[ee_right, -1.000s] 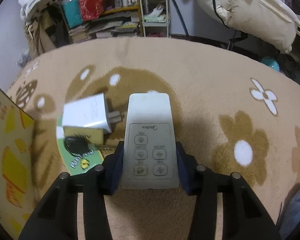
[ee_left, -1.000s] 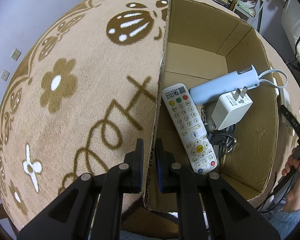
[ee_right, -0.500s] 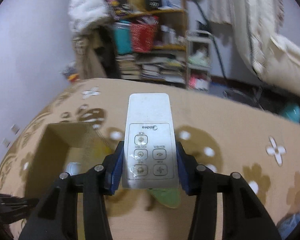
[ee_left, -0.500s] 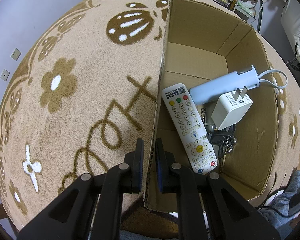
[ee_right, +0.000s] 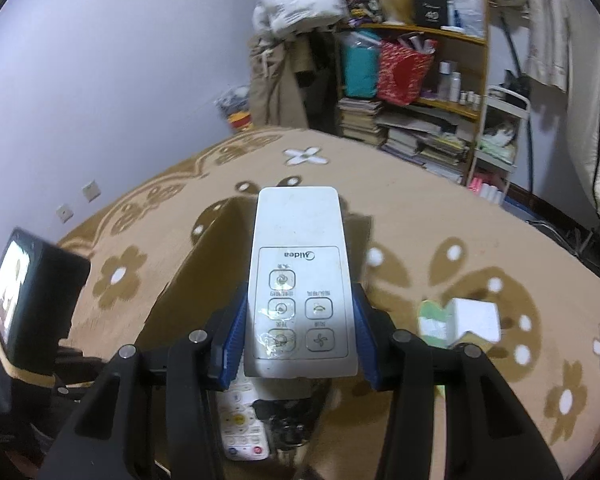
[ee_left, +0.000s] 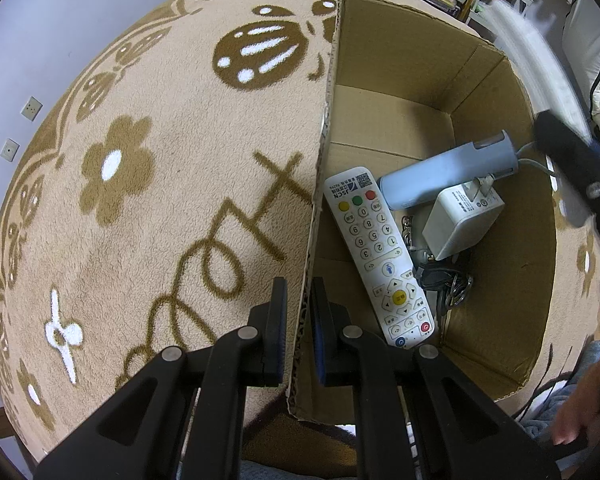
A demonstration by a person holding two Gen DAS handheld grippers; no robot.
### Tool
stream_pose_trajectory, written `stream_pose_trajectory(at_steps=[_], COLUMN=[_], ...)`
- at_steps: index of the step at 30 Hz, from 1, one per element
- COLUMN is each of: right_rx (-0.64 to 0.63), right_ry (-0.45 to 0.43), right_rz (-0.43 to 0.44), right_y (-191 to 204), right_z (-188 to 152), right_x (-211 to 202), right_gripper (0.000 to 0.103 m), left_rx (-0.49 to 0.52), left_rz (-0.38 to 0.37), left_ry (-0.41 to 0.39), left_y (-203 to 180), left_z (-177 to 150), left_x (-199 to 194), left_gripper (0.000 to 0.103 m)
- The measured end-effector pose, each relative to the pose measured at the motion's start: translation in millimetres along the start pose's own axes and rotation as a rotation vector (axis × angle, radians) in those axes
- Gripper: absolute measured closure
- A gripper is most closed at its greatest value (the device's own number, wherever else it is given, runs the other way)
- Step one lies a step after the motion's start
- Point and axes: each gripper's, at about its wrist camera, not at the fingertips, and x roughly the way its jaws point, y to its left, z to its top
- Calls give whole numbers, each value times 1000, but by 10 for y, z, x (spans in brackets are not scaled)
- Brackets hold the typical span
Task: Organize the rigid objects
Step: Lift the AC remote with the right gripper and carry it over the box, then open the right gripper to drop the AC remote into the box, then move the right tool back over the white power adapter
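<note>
My left gripper (ee_left: 300,284) is shut on the near wall of an open cardboard box (ee_left: 404,60) that stands on the carpet. Inside the box lie a white TV remote (ee_left: 376,248), a pale blue handheld device (ee_left: 444,172), a white charger (ee_left: 460,220) and a bunch of keys (ee_left: 444,280). My right gripper (ee_right: 300,312) is shut on a white Midea remote (ee_right: 300,240) and holds it in the air over the box (ee_right: 204,264). Under it the TV remote (ee_right: 240,420) and keys (ee_right: 288,420) show. In the left wrist view the Midea remote (ee_left: 532,52) is a blur above the box's right wall.
A second white charger (ee_right: 474,318) lies on the flowered carpet (ee_right: 480,240) beside a green object (ee_right: 430,320). A crowded bookshelf (ee_right: 420,92) and a white cart (ee_right: 500,132) stand beyond the carpet. A person's hand (ee_left: 580,412) is at the box's near right corner.
My right gripper has lifted the Midea remote off the carpet and swung it left to above the box, where it enters the left wrist view. The left gripper has not moved.
</note>
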Motion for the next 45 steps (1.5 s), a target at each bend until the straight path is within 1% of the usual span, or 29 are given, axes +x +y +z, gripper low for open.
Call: stream_pose_trajectory(at_steps=[3, 12, 16, 19, 24, 26, 30, 31, 34, 36, 38, 41, 45], right_rx=[-25, -34, -45, -66, -79, -77, -40, -26, 11, 33, 55, 74, 96], right_ry=[24, 34, 40, 46, 38, 27, 10, 4, -27, -45, -54, -55, -48], right_rz=[8, -4, 23, 19, 12, -4, -14, -17, -23, -32, -47, -81, -165], right_y=[32, 24, 43, 81, 126, 127, 32, 0, -99, -166, -246, -379, -630], right_z=[-62, -80, -73, -82, -70, -60, -2, 17, 66, 101, 135, 174, 222], right_x=[56, 123, 139, 148, 110, 85, 11, -15, -107, -161, -198, -222, -219], right_gripper=[52, 52, 52, 52, 52, 51, 50, 48, 33, 27, 18, 9, 1], left_rx=[-1, -4, -7, -7, -10, -9, -11, -11, -11, -11, -11, -10, -9], left_rz=[-2, -6, -10, -11, -15, -15, -14, -14, -14, -14, -14, -13, -13], left_ry=[0, 1, 1, 1, 1, 0, -2, -1, -1, -1, -1, -1, -1], left_y=[1, 0, 12, 8, 12, 14, 24, 23, 24, 24, 24, 27, 26], left_z=[0, 0, 8, 12, 9, 6, 6, 5, 6, 5, 5, 6, 5], left_x=[4, 13, 13, 13, 9, 9, 6, 6, 8, 7, 6, 7, 6], left_gripper=[92, 92, 92, 92, 92, 92, 91, 91, 91, 91, 91, 91, 91])
